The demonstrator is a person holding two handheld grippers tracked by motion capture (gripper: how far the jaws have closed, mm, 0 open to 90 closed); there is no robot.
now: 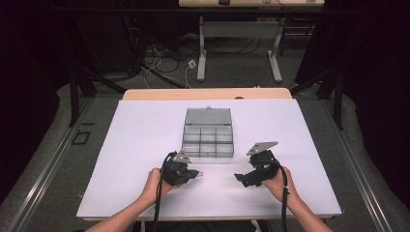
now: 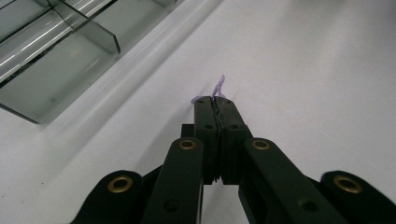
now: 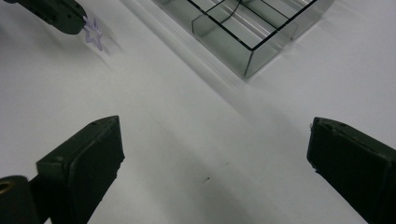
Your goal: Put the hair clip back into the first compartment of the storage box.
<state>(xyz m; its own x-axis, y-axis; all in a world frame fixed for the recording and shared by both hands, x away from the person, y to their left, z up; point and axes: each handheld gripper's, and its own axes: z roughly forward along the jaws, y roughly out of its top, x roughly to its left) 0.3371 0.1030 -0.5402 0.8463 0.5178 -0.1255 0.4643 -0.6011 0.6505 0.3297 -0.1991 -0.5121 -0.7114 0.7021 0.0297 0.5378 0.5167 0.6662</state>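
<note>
Pinched in my left gripper (image 2: 215, 100) is the purple star (image 2: 218, 87); organizer box (image 2: 51, 51) lies upper left; right gripper (image 3: 215, 149) spread.

A white-topped table (image 1: 145, 145) – wooden far edge showing – bears a clear compartment box (image 1: 208, 133), lid open.

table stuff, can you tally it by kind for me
Clear compartment box, lid open: 1
Small purple star-shaped piece, pinched in the shut left gripper: 1
Hand-held grippers: 2, the left gripper and the right gripper, whose jaws stand open with nothing between them
Total: 4
</note>
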